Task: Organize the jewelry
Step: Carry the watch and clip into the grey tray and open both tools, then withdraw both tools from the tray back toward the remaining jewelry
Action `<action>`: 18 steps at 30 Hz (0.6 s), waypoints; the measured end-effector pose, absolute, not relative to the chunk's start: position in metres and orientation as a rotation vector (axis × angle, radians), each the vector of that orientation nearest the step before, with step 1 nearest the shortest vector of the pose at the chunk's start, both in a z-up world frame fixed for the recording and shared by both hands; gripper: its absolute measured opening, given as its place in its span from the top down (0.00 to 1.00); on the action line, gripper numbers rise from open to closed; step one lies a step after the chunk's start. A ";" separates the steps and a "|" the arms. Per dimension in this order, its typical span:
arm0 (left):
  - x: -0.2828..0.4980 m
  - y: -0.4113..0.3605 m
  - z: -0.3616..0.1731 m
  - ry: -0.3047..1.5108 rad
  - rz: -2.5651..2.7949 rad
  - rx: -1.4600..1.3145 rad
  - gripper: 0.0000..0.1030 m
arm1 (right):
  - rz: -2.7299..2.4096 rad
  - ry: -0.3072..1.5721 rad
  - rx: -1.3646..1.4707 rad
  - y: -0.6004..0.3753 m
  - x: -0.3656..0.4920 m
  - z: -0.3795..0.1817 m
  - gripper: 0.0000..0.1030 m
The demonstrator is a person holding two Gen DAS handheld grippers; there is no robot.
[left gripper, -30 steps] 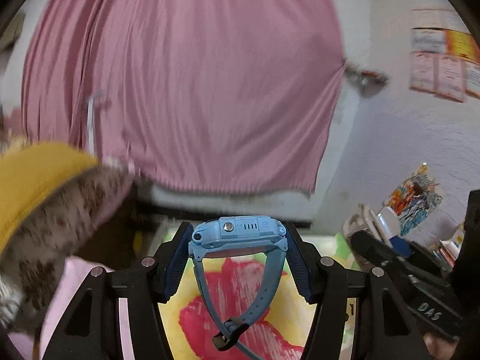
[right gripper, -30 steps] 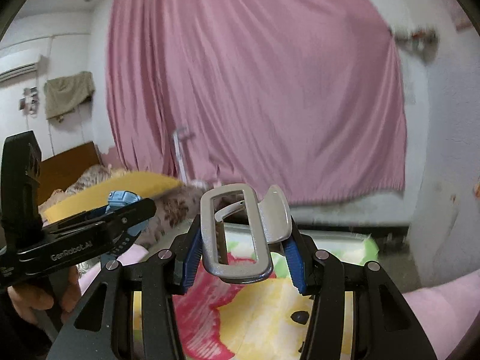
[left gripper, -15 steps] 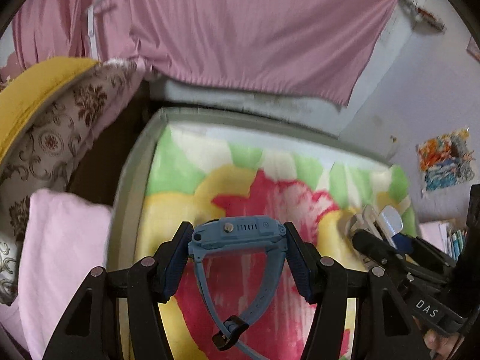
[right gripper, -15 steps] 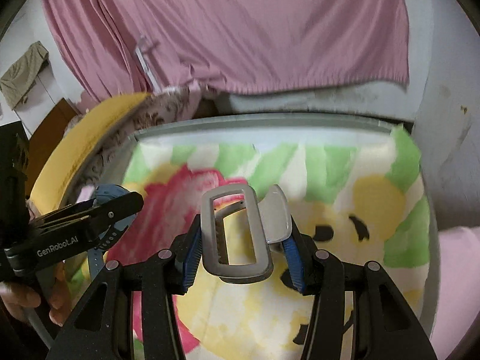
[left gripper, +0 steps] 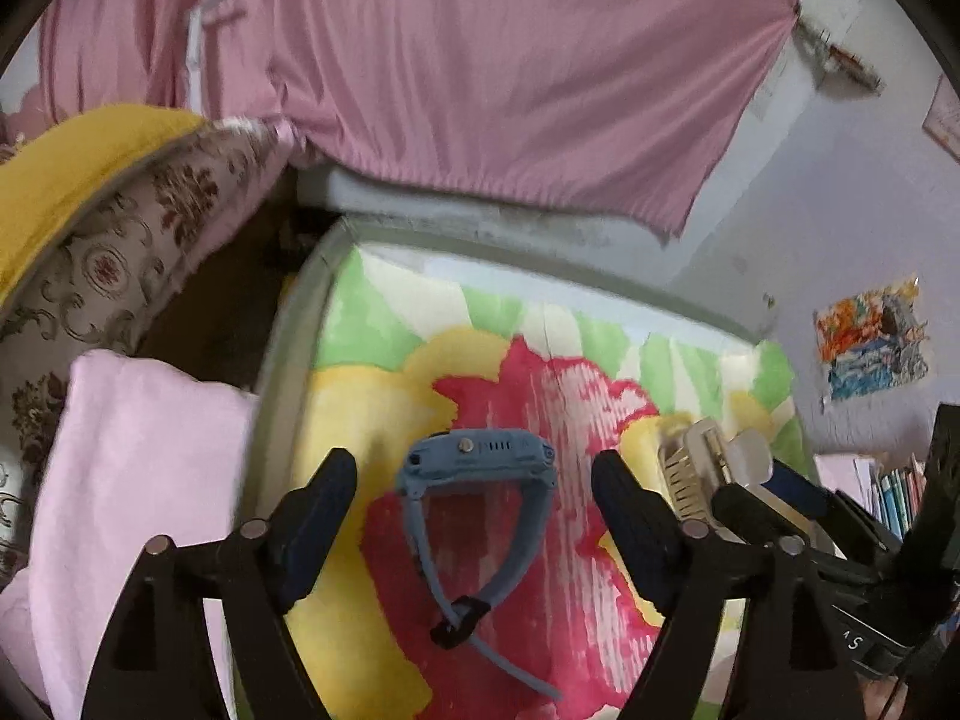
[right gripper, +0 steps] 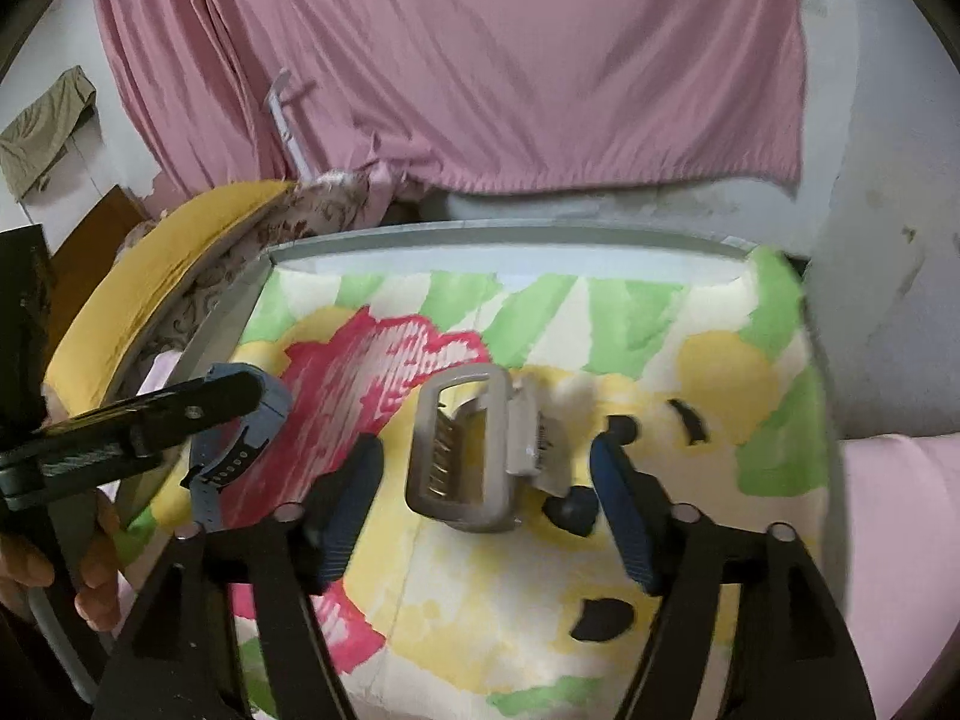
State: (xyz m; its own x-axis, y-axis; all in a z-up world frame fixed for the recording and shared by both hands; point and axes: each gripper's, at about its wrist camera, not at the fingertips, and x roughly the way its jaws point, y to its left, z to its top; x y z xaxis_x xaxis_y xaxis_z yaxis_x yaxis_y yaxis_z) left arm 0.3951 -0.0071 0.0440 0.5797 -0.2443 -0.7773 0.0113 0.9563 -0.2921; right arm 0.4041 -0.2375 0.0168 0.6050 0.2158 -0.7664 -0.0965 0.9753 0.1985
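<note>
The left gripper (left gripper: 474,495) stands spread wide, its blue-padded fingers (left gripper: 318,510) clear of the blue plastic smartwatch with rubber strap (left gripper: 477,498) that lies between them on the floral blanket in red, yellow and green (left gripper: 372,420). Only the left wrist view shows the strap's dark buckle near the bottom of the frame and the colourful drawing (left gripper: 870,342) on the wall.

The right gripper (right gripper: 486,492) is likewise parted, touching nothing; the beige plastic claw hair clip (right gripper: 474,456) sits between its fingers on the blanket's yellow patch. The right wrist view alone shows the watch from the side, partly hidden behind the left gripper's black finger. A pink curtain (right gripper: 480,60) hangs behind, and a yellow cushion (left gripper: 72,174) lies left of the blanket.
</note>
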 end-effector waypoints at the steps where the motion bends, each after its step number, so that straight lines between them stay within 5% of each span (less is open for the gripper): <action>1: 0.388 -0.006 0.048 0.917 -0.158 -0.267 0.23 | 0.176 0.881 0.149 -0.239 0.398 0.020 0.35; 5: 0.365 0.000 0.056 0.826 -0.162 -0.242 0.22 | 0.145 0.780 0.176 -0.248 0.369 0.033 0.18; 10: 0.318 0.007 0.070 0.656 -0.181 -0.211 0.05 | 0.154 0.633 0.194 -0.251 0.323 0.053 0.01; 18: 0.255 0.021 0.080 0.488 -0.141 -0.201 0.00 | 0.174 0.436 0.160 -0.242 0.251 0.074 0.01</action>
